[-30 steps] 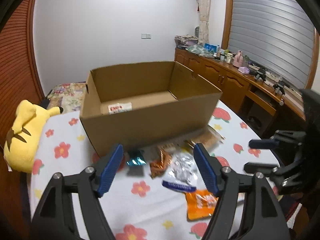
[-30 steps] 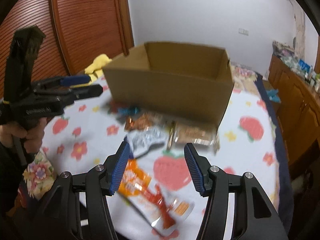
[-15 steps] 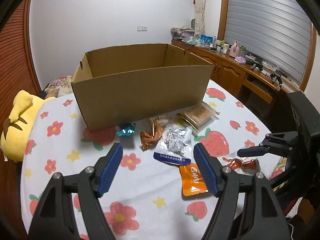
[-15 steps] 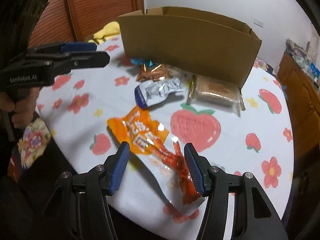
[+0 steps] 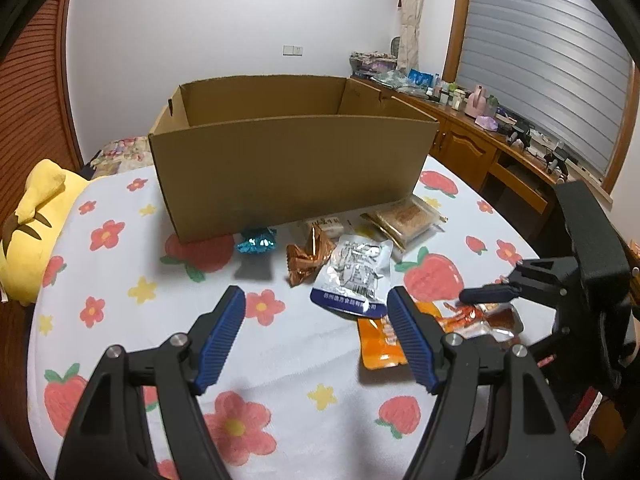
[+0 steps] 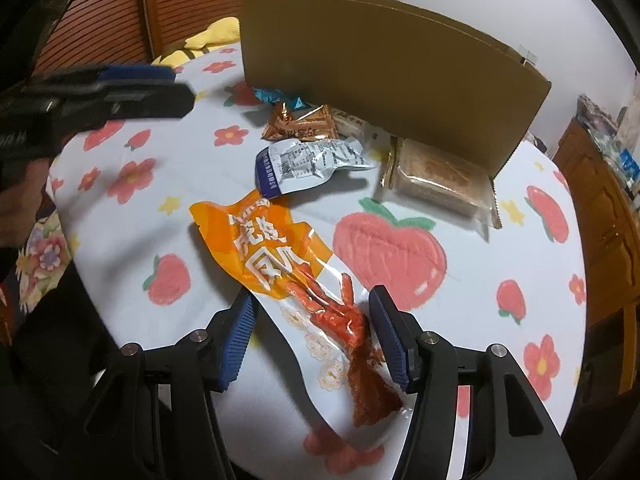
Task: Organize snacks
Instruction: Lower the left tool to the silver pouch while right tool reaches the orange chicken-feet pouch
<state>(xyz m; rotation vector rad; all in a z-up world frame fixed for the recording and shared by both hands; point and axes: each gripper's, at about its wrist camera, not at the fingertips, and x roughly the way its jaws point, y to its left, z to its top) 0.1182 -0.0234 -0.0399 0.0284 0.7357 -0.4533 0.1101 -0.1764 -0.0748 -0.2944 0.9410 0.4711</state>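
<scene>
At the bottom of the right wrist view, the right gripper is seen with its jaws apart, one on each side of the clear end of the orange pack, which is not pressed by either pad. In the left wrist view, the left gripper is likewise held apart at the bottom of the frame, above the flowered tablecloth, with nothing between its pads. Just beyond the left gripper's tips the silver pouch is found, lying flat at centre frame, with the orange pack at lower right. Further up, a copper wrapper and a teal candy are placed near the foot of the box, and a clear cake pack is tucked against its right corner. The box is open at the top and fills the middle of the frame. A yellow plush is seen at the left edge, and a wooden sideboard at upper right.
</scene>
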